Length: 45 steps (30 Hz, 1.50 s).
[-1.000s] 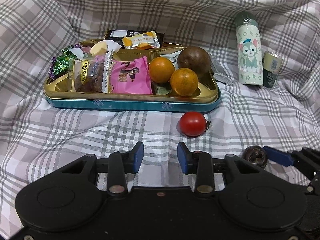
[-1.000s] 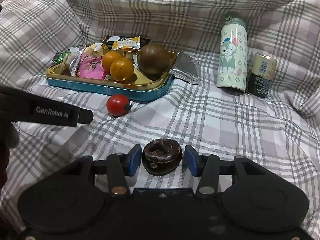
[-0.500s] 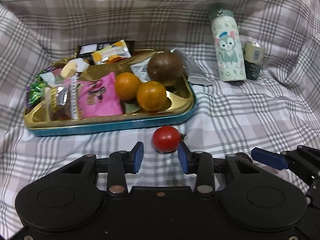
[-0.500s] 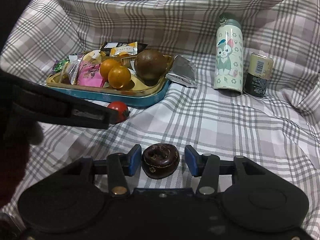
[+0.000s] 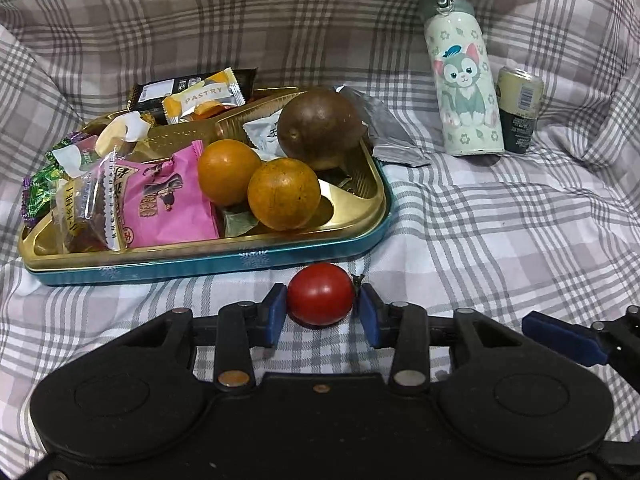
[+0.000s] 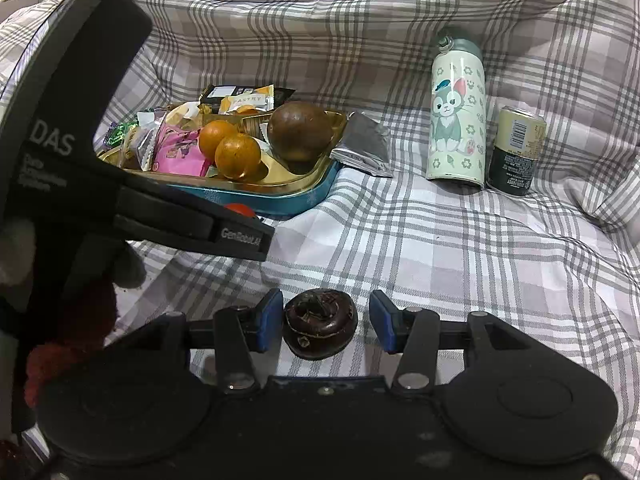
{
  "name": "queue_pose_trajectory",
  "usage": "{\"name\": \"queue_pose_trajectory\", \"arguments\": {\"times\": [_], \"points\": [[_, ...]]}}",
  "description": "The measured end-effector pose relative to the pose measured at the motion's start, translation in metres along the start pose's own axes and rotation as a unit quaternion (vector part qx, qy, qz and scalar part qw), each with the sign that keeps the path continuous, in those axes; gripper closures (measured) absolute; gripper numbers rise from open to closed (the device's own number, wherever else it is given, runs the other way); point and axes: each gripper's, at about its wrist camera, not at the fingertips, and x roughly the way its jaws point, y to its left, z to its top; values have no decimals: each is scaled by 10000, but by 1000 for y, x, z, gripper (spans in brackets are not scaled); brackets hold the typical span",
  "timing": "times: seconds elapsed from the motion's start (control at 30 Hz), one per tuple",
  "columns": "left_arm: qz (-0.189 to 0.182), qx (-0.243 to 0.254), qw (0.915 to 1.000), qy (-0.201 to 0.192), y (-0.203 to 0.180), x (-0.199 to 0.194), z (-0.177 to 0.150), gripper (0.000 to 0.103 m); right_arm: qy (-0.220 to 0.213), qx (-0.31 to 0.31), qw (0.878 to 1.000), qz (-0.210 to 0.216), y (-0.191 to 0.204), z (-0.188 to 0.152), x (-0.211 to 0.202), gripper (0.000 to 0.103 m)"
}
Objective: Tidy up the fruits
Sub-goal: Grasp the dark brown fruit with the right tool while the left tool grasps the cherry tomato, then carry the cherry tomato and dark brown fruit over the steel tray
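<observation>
Left gripper (image 5: pixel 320 314): blue pads flank the red tomato (image 5: pixel 320 294) on the plaid cloth (image 5: pixel 500 248), just in front of the teal-and-gold tin tray (image 5: pixel 224 258). Left pad looks to touch the fruit; right pad stands a sliver off beside the stem. Jaws parted about a tomato's width, grip not closed.

Right gripper (image 6: pixel 326 326): jaws wider open around the dark brown wrinkled fruit (image 6: pixel 320 322), which lies on the cloth between the pads; left pad nearly touching, right pad clearly apart.

Tray contents: two oranges (image 5: pixel 256 182), one large brown round fruit (image 5: pixel 320 128), snack packets (image 5: pixel 168 204) (pink, green and "PASTRY" wrappers). A foil pouch (image 5: pixel 384 130) leans at the tray's right end.

Well to the right stand a cat-print bottle (image 5: pixel 464 92) and a small can (image 5: pixel 518 110), both upright, side by side.
</observation>
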Motion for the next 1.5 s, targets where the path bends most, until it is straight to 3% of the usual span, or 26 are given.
{"name": "queue_pose_trajectory", "arguments": {"times": [0.4, 0.73, 1.2, 1.33, 1.5], "points": [[-22, -30, 9998, -212, -3, -2, -1, 58, 63, -159, 9999, 6, 4, -2, 2, 52], [187, -82, 9997, -94, 0, -26, -12, 58, 136, -436, 9989, -42, 11, -7, 4, 52], [44, -234, 9997, -38, 7, -54, -26, 58, 116, -296, 9995, -85, 8, -5, 8, 52], [37, -297, 9996, 9, 7, -58, -31, 58, 83, -392, 9992, -73, 9, -7, 9, 59], [31, -367, 9993, 24, 8, -67, -36, 58, 79, -326, 9994, -44, 7, -6, 7, 60]]}}
